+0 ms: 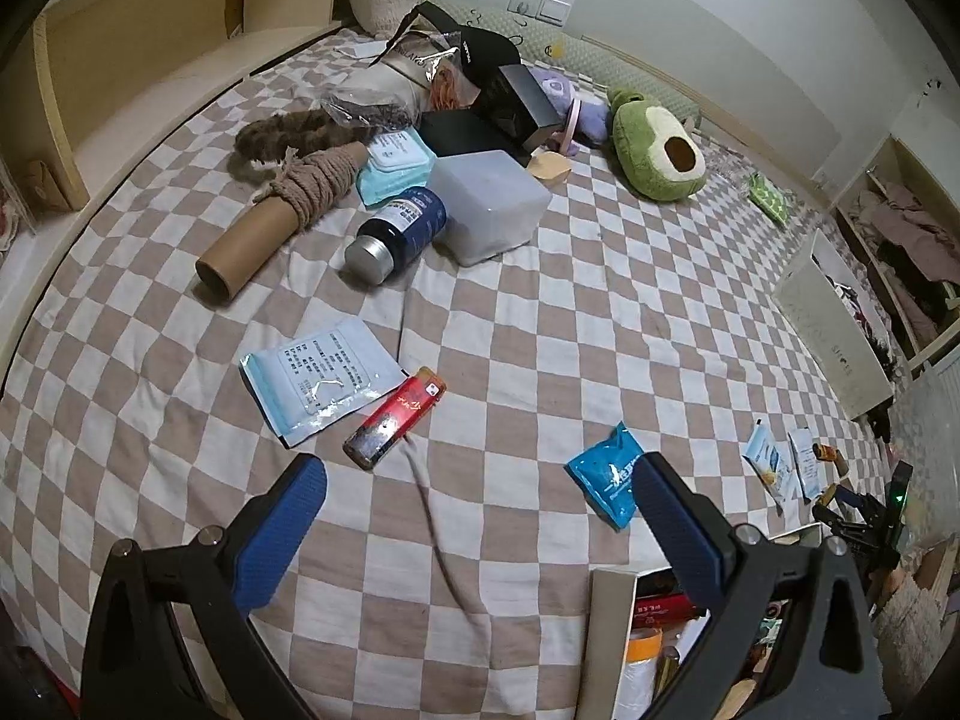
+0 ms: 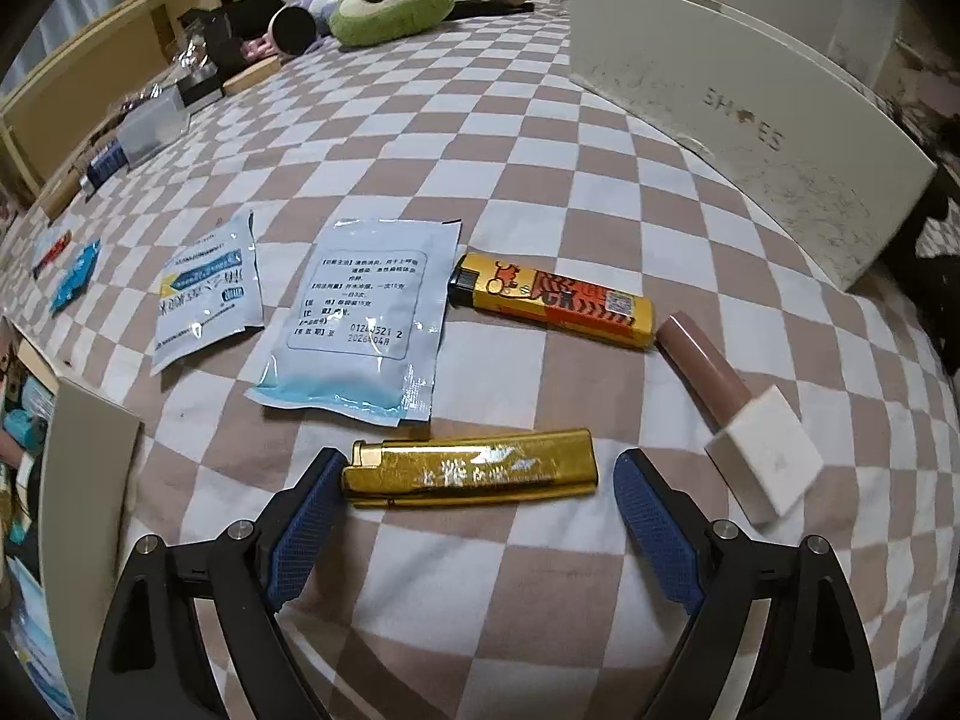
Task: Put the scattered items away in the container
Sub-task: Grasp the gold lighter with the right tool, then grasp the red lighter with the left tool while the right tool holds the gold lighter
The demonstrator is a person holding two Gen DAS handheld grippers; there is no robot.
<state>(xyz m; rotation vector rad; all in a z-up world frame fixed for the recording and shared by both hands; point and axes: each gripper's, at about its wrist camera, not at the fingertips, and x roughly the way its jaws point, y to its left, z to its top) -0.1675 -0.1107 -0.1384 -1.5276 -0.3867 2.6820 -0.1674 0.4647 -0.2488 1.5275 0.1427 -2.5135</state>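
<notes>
A gold lighter (image 2: 468, 474) lies crosswise on the checkered bedsheet, right between the fingers of my right gripper (image 2: 478, 459). The left pad touches its metal end and the right pad stands a gap away, so the jaws are open around it. Beyond lie a yellow-orange lighter (image 2: 552, 300), a pink tube with a white cap (image 2: 738, 408) and two sachets (image 2: 360, 324). My left gripper (image 1: 480, 465) hovers open and empty over the sheet, between a red lighter (image 1: 396, 420) and a blue packet (image 1: 612, 474). The container's beige wall (image 1: 612, 606) shows at the bottom, with items inside.
Farther up the bed lie a cardboard tube wound with rope (image 1: 270, 234), a dark bottle (image 1: 402, 234), a translucent box (image 1: 492, 204) and an avocado plush (image 1: 654, 144). A white shoe box (image 2: 750, 114) stands at the right. A wooden bed frame (image 1: 120, 60) borders the left.
</notes>
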